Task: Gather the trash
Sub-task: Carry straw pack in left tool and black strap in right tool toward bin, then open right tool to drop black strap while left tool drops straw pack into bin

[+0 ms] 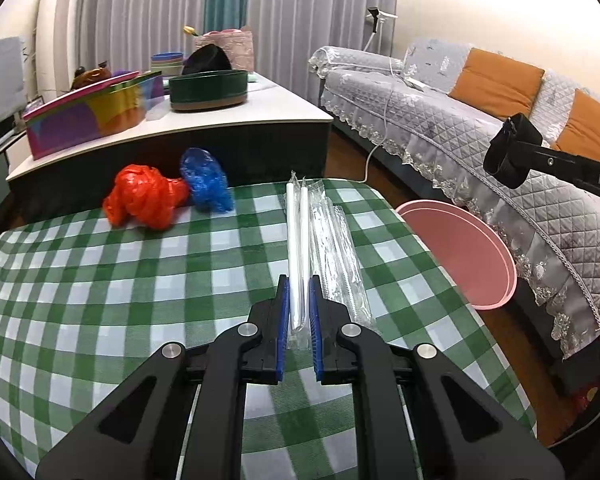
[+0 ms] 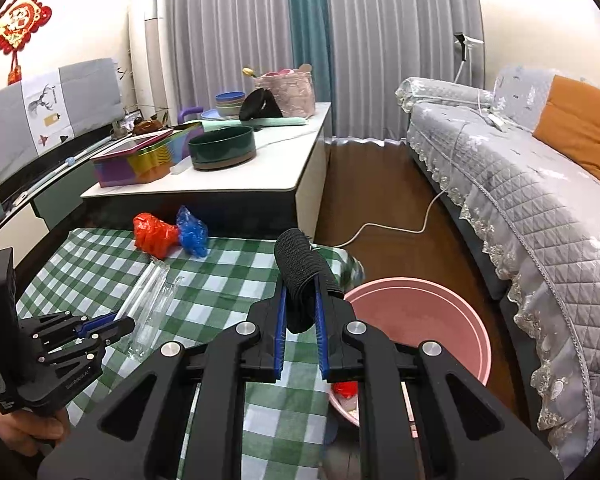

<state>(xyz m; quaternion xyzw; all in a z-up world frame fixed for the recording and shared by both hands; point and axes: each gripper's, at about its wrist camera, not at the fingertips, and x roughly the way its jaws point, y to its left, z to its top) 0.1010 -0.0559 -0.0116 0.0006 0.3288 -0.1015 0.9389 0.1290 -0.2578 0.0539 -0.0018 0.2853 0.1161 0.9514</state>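
Observation:
My left gripper (image 1: 299,284) is closed around the near end of a wrapped white straw (image 1: 296,248) lying on the green checked tablecloth (image 1: 140,280); more clear-wrapped straws (image 1: 336,256) lie just right of it. My right gripper (image 2: 301,288) is shut on a black rolled fabric band (image 2: 300,280), held above the table's right edge next to the pink bin (image 2: 428,320). A crumpled red plastic bag (image 1: 146,198) and a blue one (image 1: 206,180) sit at the table's far side. The left gripper also shows in the right wrist view (image 2: 112,326).
The pink bin (image 1: 464,256) stands on the floor right of the table, with some red trash inside (image 2: 344,390). A white counter (image 1: 180,120) with boxes and bowls lies behind. A grey sofa (image 1: 480,140) and a floor cable (image 2: 400,228) are to the right.

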